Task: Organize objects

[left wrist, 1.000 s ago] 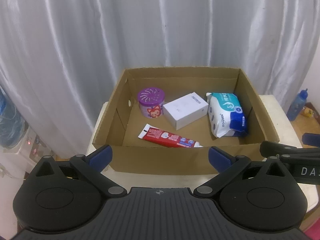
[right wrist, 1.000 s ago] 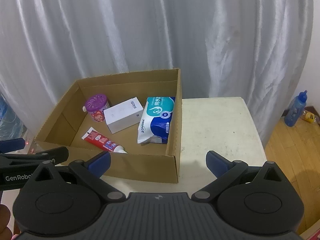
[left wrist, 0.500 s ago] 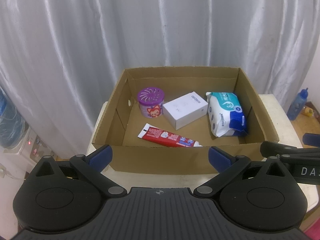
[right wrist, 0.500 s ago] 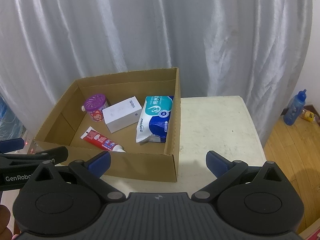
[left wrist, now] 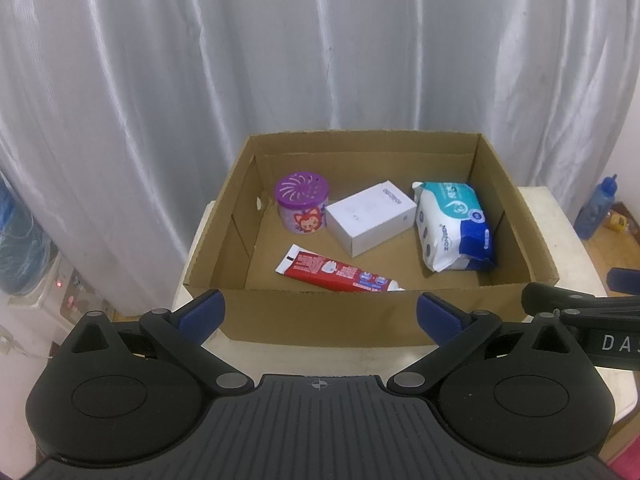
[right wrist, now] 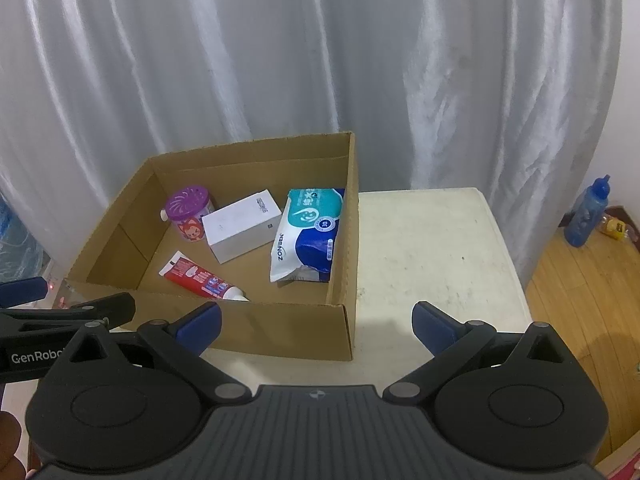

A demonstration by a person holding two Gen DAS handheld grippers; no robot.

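Note:
An open cardboard box (left wrist: 320,322) stands on a white table (right wrist: 432,248). Inside lie a purple round canister (left wrist: 303,208), a white carton (left wrist: 370,213), a blue and white wipes pack (left wrist: 454,228) and a red toothpaste tube (left wrist: 340,275). The same items show in the right wrist view: canister (right wrist: 189,213), carton (right wrist: 242,229), wipes (right wrist: 310,236), tube (right wrist: 202,276). My left gripper (left wrist: 320,314) is open and empty in front of the box's near wall. My right gripper (right wrist: 316,322) is open and empty near the box's front right corner (right wrist: 344,332).
A silver curtain (left wrist: 320,48) hangs behind the table. A blue bottle (right wrist: 588,213) stands on the wooden floor at right. A power strip with red lights (left wrist: 64,292) lies at the lower left. The table's right half (right wrist: 440,264) is bare.
Both views have shifted very slightly. The box and its contents have not moved and both grippers stay open.

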